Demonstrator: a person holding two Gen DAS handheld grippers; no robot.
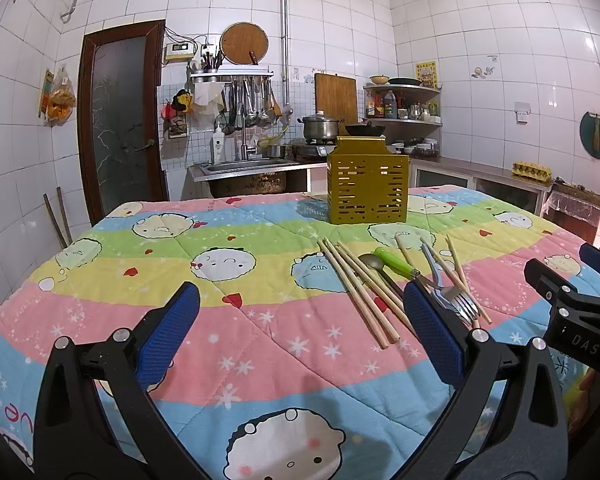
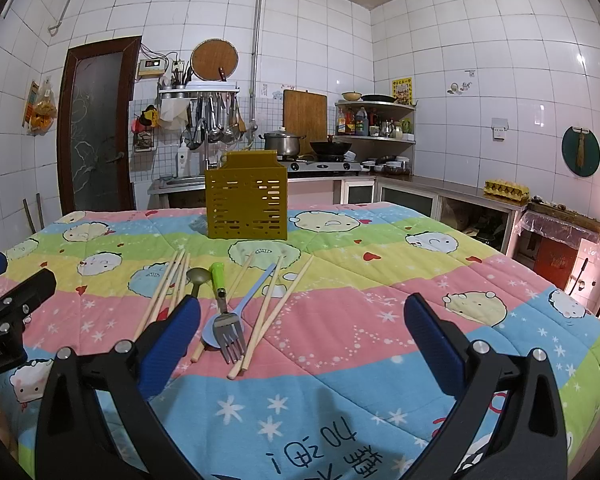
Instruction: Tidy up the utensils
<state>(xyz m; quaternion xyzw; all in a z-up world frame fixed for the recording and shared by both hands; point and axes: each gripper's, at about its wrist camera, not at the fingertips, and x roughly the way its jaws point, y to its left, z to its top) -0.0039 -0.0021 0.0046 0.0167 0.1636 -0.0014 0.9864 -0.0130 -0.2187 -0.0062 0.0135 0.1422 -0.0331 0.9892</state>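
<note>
A yellow slotted utensil holder (image 1: 367, 184) (image 2: 246, 204) stands upright on the quilt-covered table. In front of it lie several wooden chopsticks (image 1: 358, 294) (image 2: 274, 308), a green-handled fork (image 1: 396, 263) (image 2: 225, 312), a dark metal spoon (image 1: 374, 265) (image 2: 198, 278) and a light blue spoon (image 2: 246, 300). My left gripper (image 1: 300, 332) is open above the quilt, left of the pile. My right gripper (image 2: 302, 336) is open too, with the fork's tines near its left finger (image 2: 172, 344). Neither holds anything.
The table carries a striped cartoon quilt (image 1: 220, 312) (image 2: 380, 280). Behind it run a sink counter (image 1: 244, 168), a stove with a pot (image 2: 282, 142) and wok, corner shelves (image 2: 376, 120) and a brown door (image 1: 118, 120). The other gripper shows at each view's edge.
</note>
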